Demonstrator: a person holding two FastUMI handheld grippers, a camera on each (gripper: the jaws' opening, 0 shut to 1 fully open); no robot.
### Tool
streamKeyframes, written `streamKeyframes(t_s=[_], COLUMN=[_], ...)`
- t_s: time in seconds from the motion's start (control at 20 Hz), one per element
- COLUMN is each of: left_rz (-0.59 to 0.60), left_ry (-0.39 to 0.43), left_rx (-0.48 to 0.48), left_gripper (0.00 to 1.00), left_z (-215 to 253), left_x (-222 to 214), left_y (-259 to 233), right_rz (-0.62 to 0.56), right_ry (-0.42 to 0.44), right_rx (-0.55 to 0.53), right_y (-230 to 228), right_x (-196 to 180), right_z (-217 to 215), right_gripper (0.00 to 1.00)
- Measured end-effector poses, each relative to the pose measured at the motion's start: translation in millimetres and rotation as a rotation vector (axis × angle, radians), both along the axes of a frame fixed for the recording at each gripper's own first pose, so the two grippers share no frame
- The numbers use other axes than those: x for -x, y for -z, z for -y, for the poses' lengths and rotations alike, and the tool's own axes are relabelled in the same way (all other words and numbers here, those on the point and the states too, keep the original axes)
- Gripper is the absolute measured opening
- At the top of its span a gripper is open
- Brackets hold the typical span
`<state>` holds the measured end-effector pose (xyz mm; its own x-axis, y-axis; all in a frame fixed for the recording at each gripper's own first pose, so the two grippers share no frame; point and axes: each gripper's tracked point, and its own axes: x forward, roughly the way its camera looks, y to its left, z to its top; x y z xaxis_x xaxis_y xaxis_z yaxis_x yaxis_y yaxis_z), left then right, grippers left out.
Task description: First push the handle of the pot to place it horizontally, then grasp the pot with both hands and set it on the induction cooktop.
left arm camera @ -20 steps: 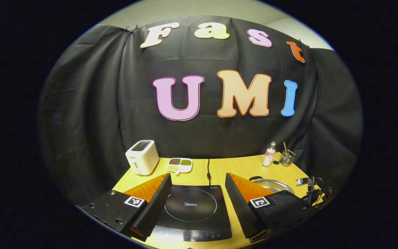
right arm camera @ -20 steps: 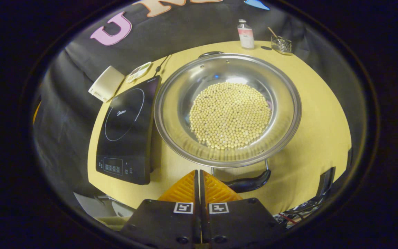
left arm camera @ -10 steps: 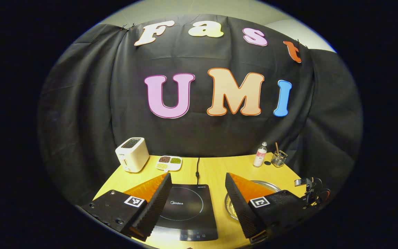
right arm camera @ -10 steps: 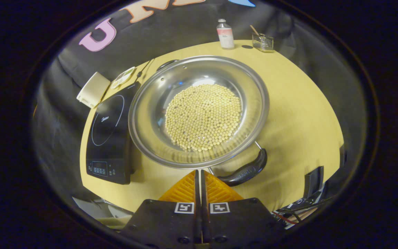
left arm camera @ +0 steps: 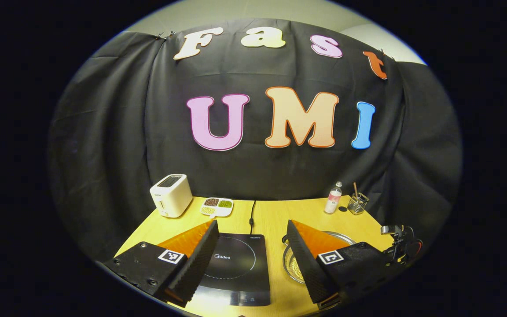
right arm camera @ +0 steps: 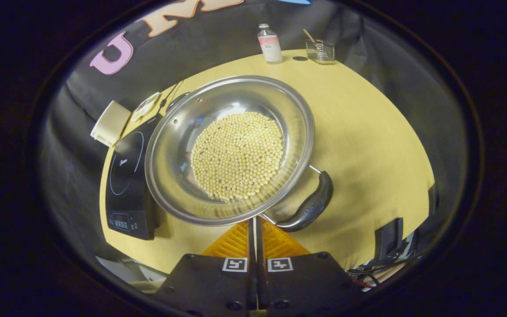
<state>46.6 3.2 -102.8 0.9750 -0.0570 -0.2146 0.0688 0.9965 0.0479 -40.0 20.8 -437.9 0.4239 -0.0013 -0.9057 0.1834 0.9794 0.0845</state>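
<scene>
Two claws | left claw (left arm camera: 250, 259) apart | right claw (right arm camera: 254, 229) together by pot (right arm camera: 229, 149) handle (right arm camera: 310, 205)

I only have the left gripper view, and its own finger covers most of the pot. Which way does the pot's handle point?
Observer: In the right gripper view, the black handle sticks out from the near right side of the pot, at an angle.
Operator: Is the right gripper holding it?
Observer: No. The right gripper is shut on nothing, with its tips by the handle's wire bracket. I cannot tell if they touch.
Operator: Is the pot on the cooktop?
Observer: Not yet. It stands on the table beside the induction cooktop, with pale beans inside.
</scene>
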Motion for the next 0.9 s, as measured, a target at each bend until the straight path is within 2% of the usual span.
streamKeyframes(t_s=[0.2, 0.25, 0.3, 0.4, 0.45, 0.6, 0.75, 0.8, 0.85, 0.9], left_rz=[-0.007, -0.009, -0.011, -0.011, -0.012, -0.014, -0.02, -0.022, -0.023, -0.026], left_ry=[-0.035, -0.045, -0.056, -0.078, -0.088, -0.122, -0.156, -0.166, -0.174, -0.182], left_rx=[0.006, 0.006, 0.006, 0.004, 0.003, 0.002, -0.003, -0.004, -0.002, 0.001], left_gripper=[0.95, 0.95, 0.95, 0.95, 0.95, 0.95, 0.95, 0.95, 0.95, 0.95], left_z=[-2, -3, -4, -8, -10, -16, -22, -24, -25, -25], left_x=[1, 1, 1, 2, 3, 5, 8, 9, 10, 11], left_y=[3, 4, 5, 5, 5, 6, 8, 9, 9, 11], right_rz=[0.003, 0.002, 0.003, 0.008, 0.012, 0.025, 0.037, 0.04, 0.043, 0.047], right_ry=[0.008, 0.011, 0.013, 0.018, 0.022, 0.027, 0.025, 0.024, 0.021, 0.018], right_rx=[0.023, 0.025, 0.029, 0.038, 0.043, 0.052, 0.059, 0.062, 0.065, 0.068], right_y=[-3, -5, -6, -7, -9, -12, -17, -16, -17, -18], right_x=[-5, -8, -9, -16, -20, -32, -47, -56, -62, -65], right_z=[21, 26, 31, 41, 46, 60, 72, 76, 79, 81], right_gripper=[0.03, 0.0, 0.03, 0.0, 0.03, 0.0, 0.0, 0.03, 0.0, 0.03])
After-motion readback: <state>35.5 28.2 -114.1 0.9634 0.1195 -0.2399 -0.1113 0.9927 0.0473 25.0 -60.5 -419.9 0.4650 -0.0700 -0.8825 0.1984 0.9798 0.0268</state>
